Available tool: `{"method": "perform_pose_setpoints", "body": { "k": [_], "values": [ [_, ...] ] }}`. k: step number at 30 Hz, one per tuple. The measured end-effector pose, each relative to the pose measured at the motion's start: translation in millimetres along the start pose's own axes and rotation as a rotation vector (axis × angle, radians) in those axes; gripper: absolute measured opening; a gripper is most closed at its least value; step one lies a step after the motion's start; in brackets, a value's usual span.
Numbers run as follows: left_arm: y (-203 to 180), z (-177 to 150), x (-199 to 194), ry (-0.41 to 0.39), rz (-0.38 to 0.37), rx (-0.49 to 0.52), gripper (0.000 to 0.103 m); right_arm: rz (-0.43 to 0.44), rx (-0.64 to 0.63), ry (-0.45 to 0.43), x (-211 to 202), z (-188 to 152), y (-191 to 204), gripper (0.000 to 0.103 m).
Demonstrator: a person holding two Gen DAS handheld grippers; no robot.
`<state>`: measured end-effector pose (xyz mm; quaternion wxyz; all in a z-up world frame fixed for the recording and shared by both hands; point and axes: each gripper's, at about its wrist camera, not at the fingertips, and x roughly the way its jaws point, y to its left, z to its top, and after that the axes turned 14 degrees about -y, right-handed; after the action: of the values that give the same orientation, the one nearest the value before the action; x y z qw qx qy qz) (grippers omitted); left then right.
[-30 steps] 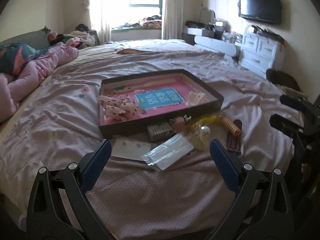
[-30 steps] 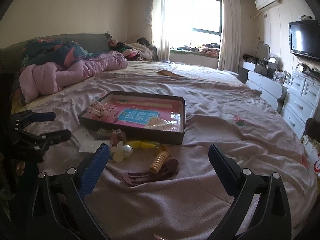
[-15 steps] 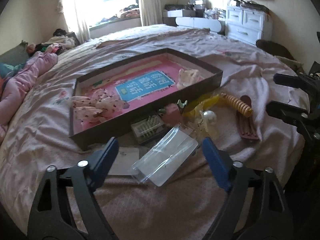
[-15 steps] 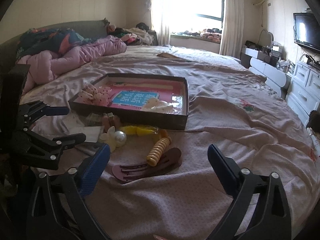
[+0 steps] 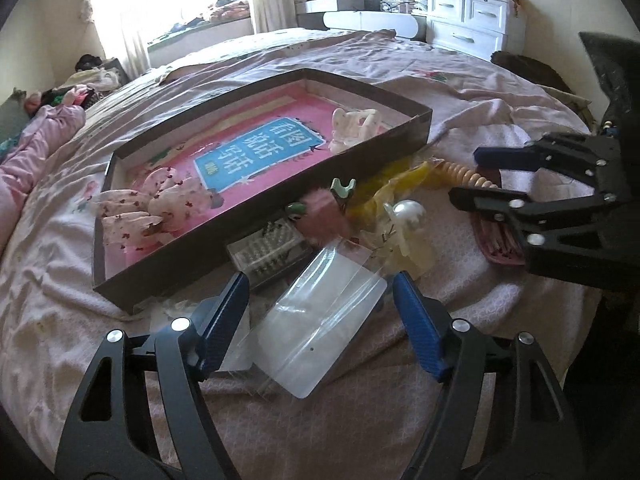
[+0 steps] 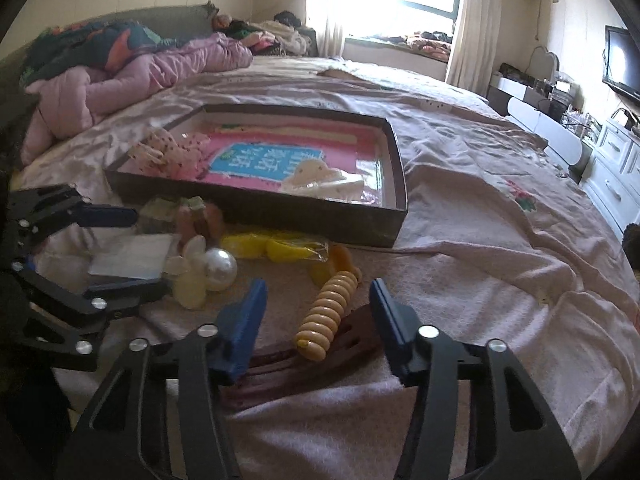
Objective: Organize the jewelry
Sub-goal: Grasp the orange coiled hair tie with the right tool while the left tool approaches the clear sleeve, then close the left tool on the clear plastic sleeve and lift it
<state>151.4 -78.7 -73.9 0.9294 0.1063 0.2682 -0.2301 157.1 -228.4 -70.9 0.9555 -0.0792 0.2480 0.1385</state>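
A dark shallow box [image 5: 280, 204] with a pink lining lies on the bed, also in the right wrist view [image 6: 320, 216]. It holds a spotted bow [image 5: 152, 204] and a cream hair clip [image 5: 354, 126]. In front of it lie a clear plastic bag [image 5: 320, 320], a pearl clip [image 6: 218, 264], a yellow spiral clip [image 6: 328, 312] and a dark red claw clip [image 6: 304, 364]. My left gripper [image 5: 320, 308] is open over the clear bag. My right gripper [image 6: 316, 324] is open around the spiral clip and the claw clip.
The bed has a wrinkled pink cover [image 6: 480, 280]. A pink duvet [image 6: 120, 84] is bunched at the far left. White drawers [image 5: 472, 20] stand by the wall. A clear case of small items [image 5: 268, 252] and yellow pieces [image 6: 276, 248] lie by the box.
Both grippers have moved forward and down toward the items in front of the box. The left now hangs over the clear bag, the right over the spiral and claw clips.
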Motion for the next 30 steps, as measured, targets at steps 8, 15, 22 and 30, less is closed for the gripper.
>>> {"method": "perform_pose_setpoints", "body": {
  "k": [8, 15, 22, 30],
  "values": [
    [0, 0, 1, 0.024, -0.029, -0.025, 0.05, -0.022, 0.026, -0.014, 3, -2, -17, 0.017],
    [-4, -2, -2, 0.045, -0.032, -0.041, 0.041, -0.03, 0.101, -0.077, -17, 0, -40, 0.017],
    [-3, -4, -14, 0.028, -0.021, -0.088, 0.036, -0.027, 0.144, -0.117, -35, -3, -53, 0.017],
    [7, 8, -27, -0.026, 0.013, -0.15, 0.033, -0.018, 0.162, -0.163, -49, 0, -59, 0.017]
  ]
}}
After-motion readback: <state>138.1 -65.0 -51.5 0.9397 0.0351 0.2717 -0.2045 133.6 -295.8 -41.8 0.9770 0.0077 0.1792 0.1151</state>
